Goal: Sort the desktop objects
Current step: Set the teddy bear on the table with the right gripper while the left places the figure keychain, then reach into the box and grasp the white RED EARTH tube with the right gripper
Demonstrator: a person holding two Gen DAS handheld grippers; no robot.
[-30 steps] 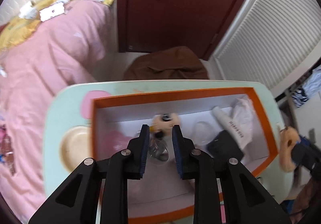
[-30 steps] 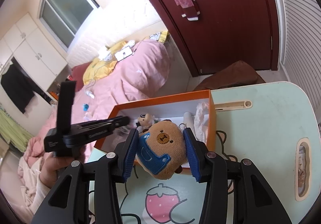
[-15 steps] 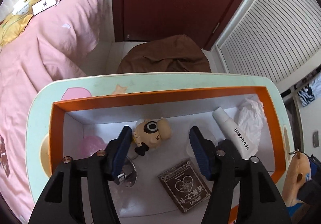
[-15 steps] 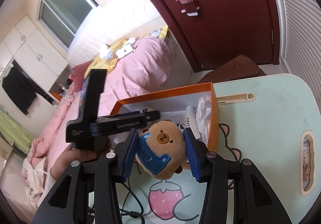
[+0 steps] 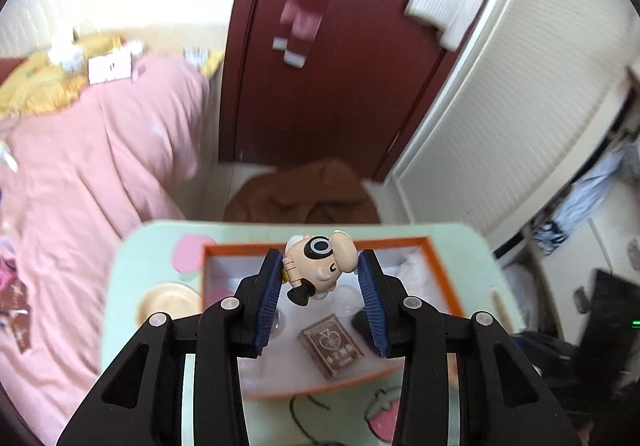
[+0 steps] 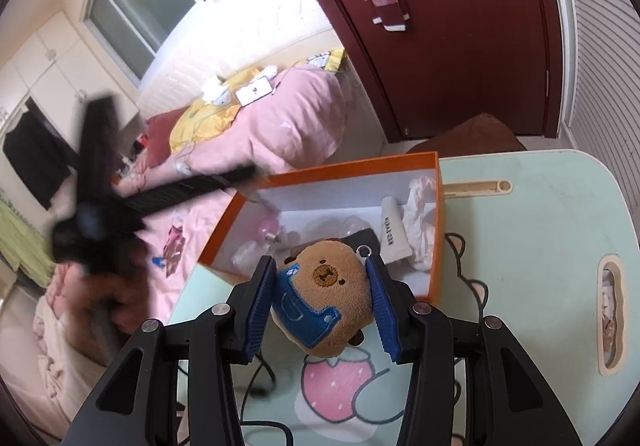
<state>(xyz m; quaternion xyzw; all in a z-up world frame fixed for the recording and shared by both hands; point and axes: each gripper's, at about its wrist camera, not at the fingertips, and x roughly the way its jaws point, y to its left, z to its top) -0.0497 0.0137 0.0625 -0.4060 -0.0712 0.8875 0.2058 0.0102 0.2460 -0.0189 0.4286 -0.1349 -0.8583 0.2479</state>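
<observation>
The left gripper has its blue ribbed fingers clenched on a small beige plastic cartoon figure with one big ringed eye. The figure hangs in the air above the orange cardboard box with white inside. Its long axis is tilted: the head points up and to the far right, the small black foot points down and to the near left.

The right gripper grips a brown plush bear in blue overalls just near the box's near wall, over the pale green worktop with a strawberry drawing. The bear's face looks toward the camera, with its head to the far side.

The left wrist view alone shows a dark brown card box lying flat inside the box. The right wrist view alone shows a white tube with dark letters and crumpled white paper at the right wall, and the blurred left gripper held by a hand at the far left.
</observation>
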